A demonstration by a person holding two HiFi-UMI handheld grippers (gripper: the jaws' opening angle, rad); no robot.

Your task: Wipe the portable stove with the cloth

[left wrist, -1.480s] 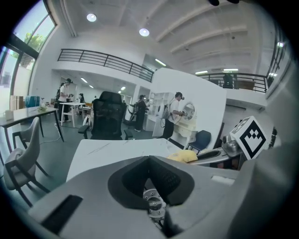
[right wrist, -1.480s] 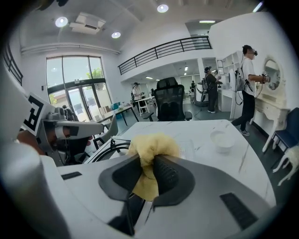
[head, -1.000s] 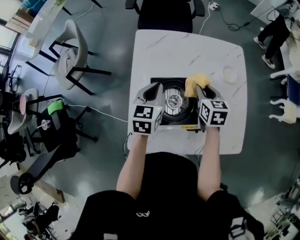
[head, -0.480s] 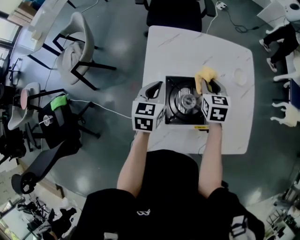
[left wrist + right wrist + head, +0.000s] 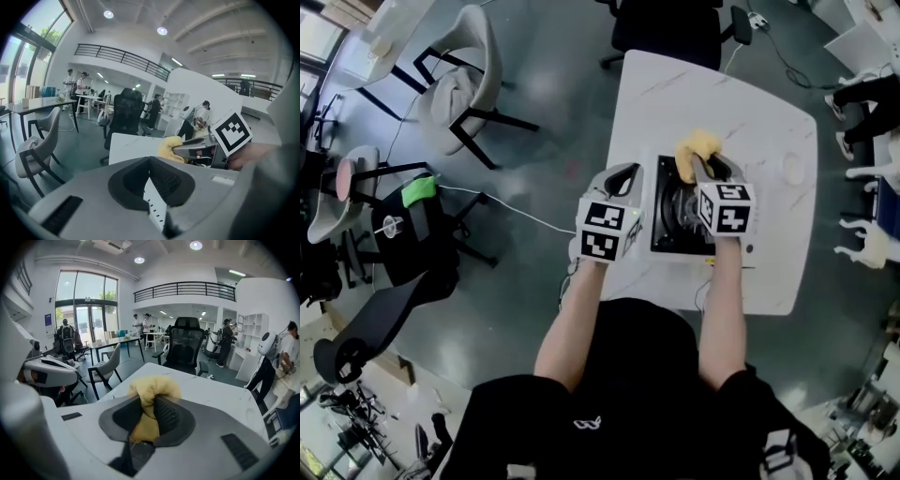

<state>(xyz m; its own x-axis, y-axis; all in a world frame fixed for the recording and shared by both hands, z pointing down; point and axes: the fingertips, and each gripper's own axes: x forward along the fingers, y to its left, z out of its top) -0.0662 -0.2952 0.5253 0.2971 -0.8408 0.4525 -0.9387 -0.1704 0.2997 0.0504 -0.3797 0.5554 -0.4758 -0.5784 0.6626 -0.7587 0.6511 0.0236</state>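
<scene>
The black portable stove sits on the white marble table, between my two grippers. My right gripper is shut on the yellow cloth, which bunches out past the jaws over the stove's far edge. In the right gripper view the cloth fills the gap between the pads of that gripper. My left gripper hovers at the stove's left side, jaws together with nothing in them. In the left gripper view its tips meet, and the cloth shows beyond in the right gripper.
A small white round dish lies on the table to the right of the stove. A black office chair stands at the table's far side, a white chair to the left. A cable runs over the floor.
My right gripper has carried the cloth leftward, from the stove's far right corner to about the middle of its far edge. The left gripper stays by the stove's left side.
</scene>
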